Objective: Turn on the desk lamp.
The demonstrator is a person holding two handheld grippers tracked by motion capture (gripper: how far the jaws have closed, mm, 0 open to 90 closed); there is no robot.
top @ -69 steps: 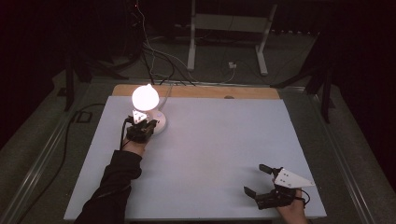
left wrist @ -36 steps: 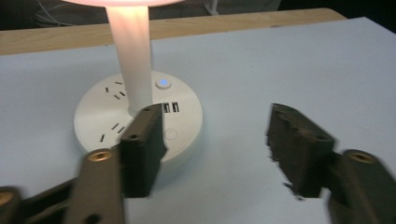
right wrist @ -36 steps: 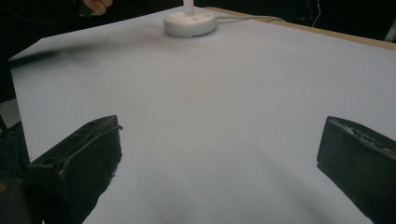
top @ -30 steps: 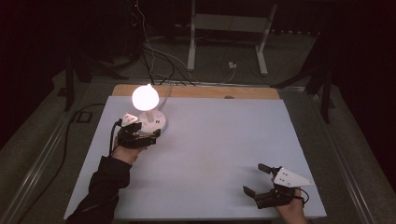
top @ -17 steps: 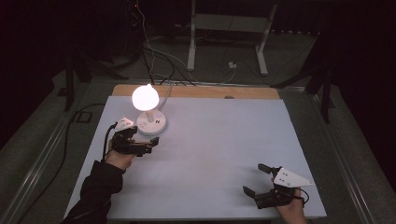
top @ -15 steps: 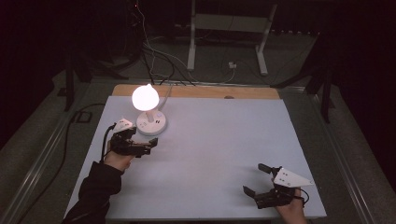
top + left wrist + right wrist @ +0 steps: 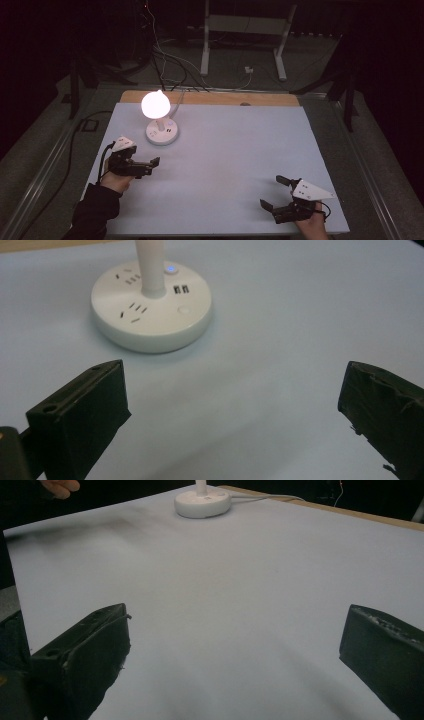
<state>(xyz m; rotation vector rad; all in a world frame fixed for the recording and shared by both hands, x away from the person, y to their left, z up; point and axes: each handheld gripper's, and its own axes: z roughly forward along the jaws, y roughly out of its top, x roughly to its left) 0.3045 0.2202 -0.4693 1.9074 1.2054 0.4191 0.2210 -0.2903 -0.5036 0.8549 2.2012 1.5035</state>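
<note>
The lamp [image 7: 160, 120] looks light but fragile, best held by its stiff base [image 7: 150, 310]; both tongs, left [image 7: 145, 167] and right [image 7: 275, 192], are wide open and empty.

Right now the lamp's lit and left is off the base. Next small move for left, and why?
Probably just settle the left gripper on the table sheet and hold. The lamp glows, a blue indicator shows on its base, and the open fingers hold nothing and stand clear of the base. The right gripper rests open at the near edge, so nothing looks left to do.
</note>
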